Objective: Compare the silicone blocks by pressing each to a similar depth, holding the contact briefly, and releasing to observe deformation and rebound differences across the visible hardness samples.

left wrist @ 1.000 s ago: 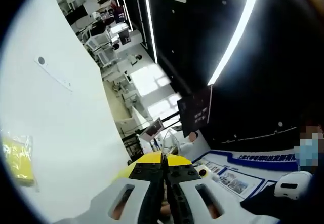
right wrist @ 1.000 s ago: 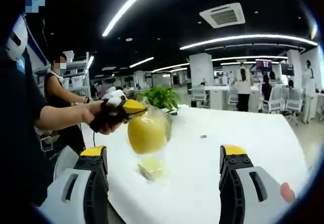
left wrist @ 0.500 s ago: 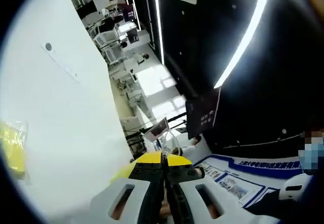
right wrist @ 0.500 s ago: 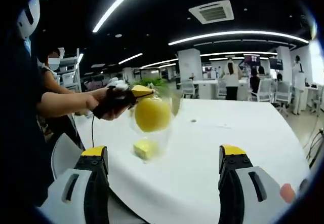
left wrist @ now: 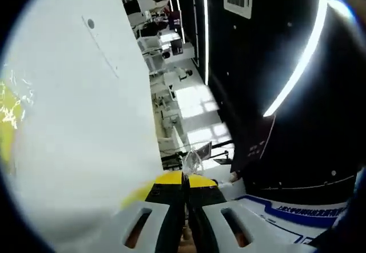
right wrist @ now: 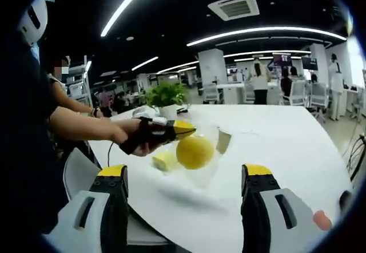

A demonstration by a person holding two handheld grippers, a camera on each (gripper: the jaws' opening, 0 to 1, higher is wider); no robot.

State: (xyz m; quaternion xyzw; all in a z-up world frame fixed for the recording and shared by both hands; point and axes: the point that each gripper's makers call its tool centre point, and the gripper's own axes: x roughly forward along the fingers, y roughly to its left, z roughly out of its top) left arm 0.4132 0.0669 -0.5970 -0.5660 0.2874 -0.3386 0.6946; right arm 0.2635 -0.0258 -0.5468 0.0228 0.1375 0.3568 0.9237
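Observation:
In the right gripper view a person's hand holds my left gripper (right wrist: 184, 130) over the white table (right wrist: 286, 150). It is shut on the top of a clear plastic bag (right wrist: 213, 144) that holds a round yellow silicone block (right wrist: 195, 151). The bag hangs close above the table. Beside it on the table lies a second yellow block (right wrist: 164, 160), also in clear film. My right gripper (right wrist: 184, 172) stands open below, nothing between its fingers. In the left gripper view my left gripper (left wrist: 184, 180) pinches a crumple of clear film (left wrist: 192, 161), and a yellow bagged block (left wrist: 8, 121) lies at the far left.
A potted green plant (right wrist: 166, 95) stands at the table's far side. A person with a bare forearm (right wrist: 80, 128) sits at the left, by a white chair (right wrist: 77, 176). Desks, chairs and people fill the room behind. The table edge (right wrist: 320, 193) curves round near right.
The left gripper has carried the bagged yellow block lower and to the right, closer to the table. The left gripper view has rolled, so the table takes more of it.

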